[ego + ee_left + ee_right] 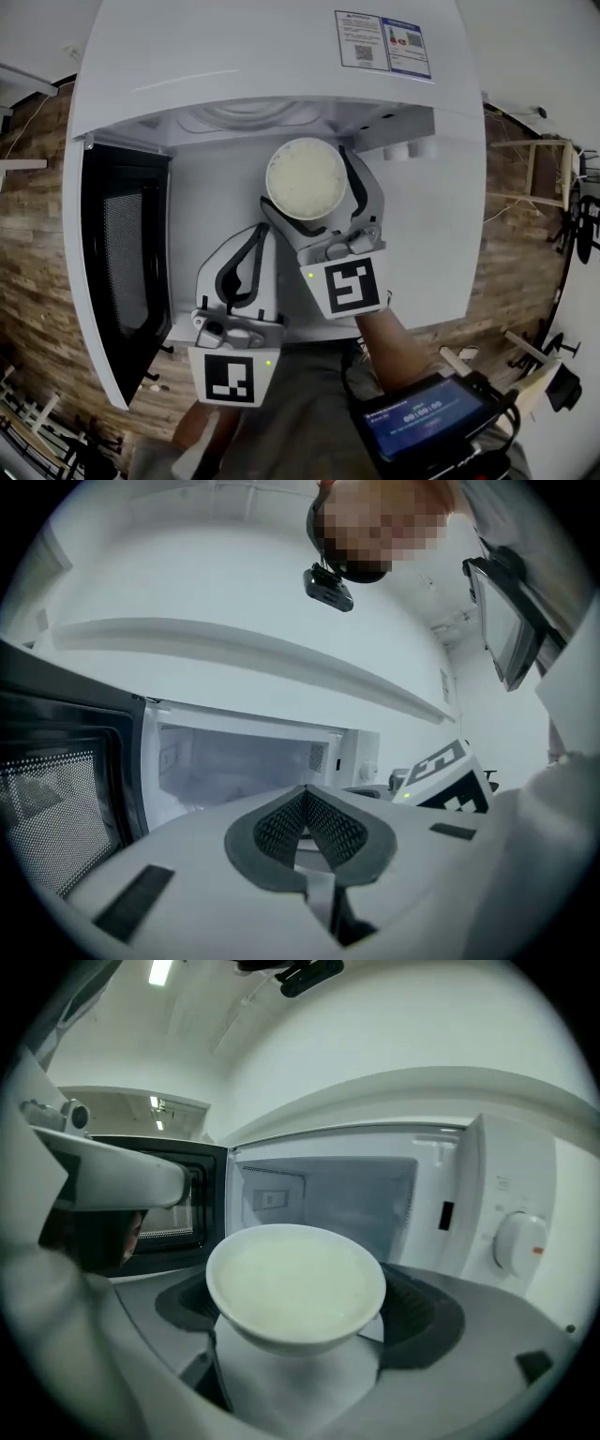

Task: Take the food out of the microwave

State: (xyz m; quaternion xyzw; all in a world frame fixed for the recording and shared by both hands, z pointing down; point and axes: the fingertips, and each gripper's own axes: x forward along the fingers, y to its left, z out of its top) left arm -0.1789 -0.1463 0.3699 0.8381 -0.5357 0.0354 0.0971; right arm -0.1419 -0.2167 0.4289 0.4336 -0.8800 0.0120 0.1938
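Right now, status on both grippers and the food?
Right gripper shut on bowl, in front of open microwave. Left gripper shut, empty. Door swung left, nothing blocking.

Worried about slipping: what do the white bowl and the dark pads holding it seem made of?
The round white bowl looks like glazed ceramic: smooth, softly glossy rim; melamine is possible. The dark grey pads look like matte rubber, dull, unreflective.

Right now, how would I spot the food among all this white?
Find the white microwave, door swung open at its left. In front of its cavity the right claw grips a round white bowl of pale creamy food, the only dish here.
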